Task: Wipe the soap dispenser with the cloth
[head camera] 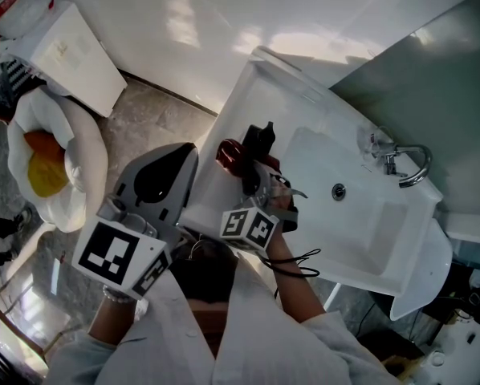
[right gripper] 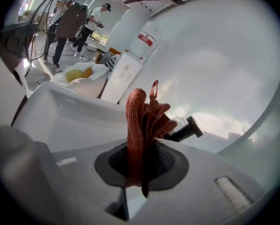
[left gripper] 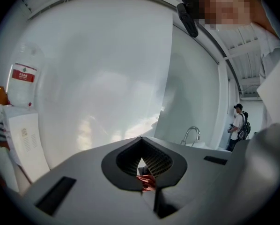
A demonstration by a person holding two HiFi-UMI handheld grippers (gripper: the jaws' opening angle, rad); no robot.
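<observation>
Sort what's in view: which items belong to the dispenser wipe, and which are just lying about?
Job:
cloth, clamped in the right claw
soap dispenser

Lying about:
faucet
egg-shaped cushion
white board

Bright daylight in all 3 views. Head view: strong white glare on the wall at top centre and on the sink rim, so detail there is washed out. The lower left corner is darker. The tap carries small sharp highlights. Both gripper views are fisheye, w/ black rounded corners and lines that bend near the edges. Left gripper view: soft milky reflections at centre, left tongs blurred in the lower part, mosaic patch at upper right. Right gripper view: cloth fairly sharp at centre, upper left overexposed, right tongs out of focus along the bottom.
</observation>
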